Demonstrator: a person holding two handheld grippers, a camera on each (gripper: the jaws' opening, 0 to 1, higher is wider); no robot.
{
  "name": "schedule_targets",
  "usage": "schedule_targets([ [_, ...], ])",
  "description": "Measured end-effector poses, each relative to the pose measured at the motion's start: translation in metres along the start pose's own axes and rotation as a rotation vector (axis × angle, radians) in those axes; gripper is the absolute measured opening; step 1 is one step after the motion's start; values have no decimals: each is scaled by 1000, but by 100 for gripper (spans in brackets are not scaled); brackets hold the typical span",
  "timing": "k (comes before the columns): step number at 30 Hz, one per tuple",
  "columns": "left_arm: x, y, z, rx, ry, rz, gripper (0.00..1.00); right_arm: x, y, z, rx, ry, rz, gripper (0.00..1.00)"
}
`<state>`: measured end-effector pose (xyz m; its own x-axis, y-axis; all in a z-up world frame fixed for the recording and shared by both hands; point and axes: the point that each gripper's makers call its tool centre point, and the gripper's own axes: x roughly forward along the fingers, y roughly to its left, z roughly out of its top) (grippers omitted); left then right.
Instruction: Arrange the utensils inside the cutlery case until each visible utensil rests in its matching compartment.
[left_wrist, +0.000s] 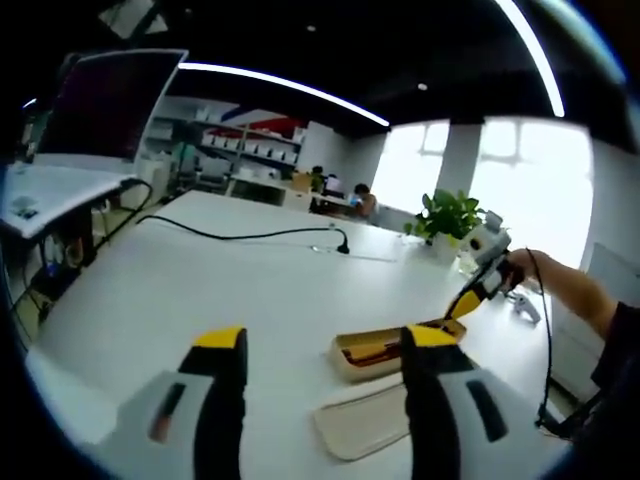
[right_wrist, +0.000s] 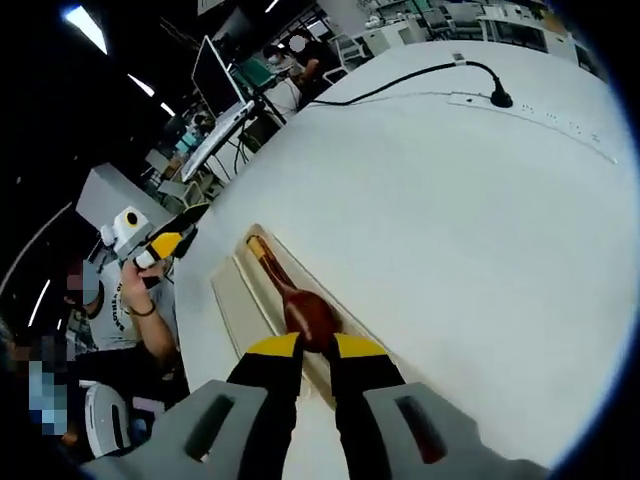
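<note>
A beige cutlery case (left_wrist: 352, 356) lies open on the white table, its lid (left_wrist: 362, 420) flat beside it. In the right gripper view a brown wooden spoon (right_wrist: 300, 300) lies lengthwise in the case (right_wrist: 322, 292), handle pointing away. My right gripper (right_wrist: 314, 348) is shut on the spoon's bowl, at the case's near end, with the lid (right_wrist: 235, 300) to its left. In the left gripper view that right gripper (left_wrist: 470, 292) reaches down to the case's right end. My left gripper (left_wrist: 325, 340) hangs open above the table just before the case, nothing between its jaws. A hand holds the left gripper (right_wrist: 165, 245) beyond the lid.
A black cable (left_wrist: 250, 236) ending in a plug (right_wrist: 500, 98) crosses the far table. A potted plant (left_wrist: 446, 214) and a small white device (left_wrist: 526, 306) stand near the right edge. A monitor (left_wrist: 110, 100) stands on a desk at left. People sit in the background.
</note>
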<state>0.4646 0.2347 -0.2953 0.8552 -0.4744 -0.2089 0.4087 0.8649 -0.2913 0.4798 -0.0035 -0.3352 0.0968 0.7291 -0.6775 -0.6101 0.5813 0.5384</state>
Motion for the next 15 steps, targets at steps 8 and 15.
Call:
schedule_targets([
  [8, 7, 3, -3, -6, 18, -6, 65, -17, -8, 10, -70, -18, -70, 10],
  [15, 3, 0, -9, -20, 45, -36, 50, -29, -12, -2, -139, -68, -104, 10],
])
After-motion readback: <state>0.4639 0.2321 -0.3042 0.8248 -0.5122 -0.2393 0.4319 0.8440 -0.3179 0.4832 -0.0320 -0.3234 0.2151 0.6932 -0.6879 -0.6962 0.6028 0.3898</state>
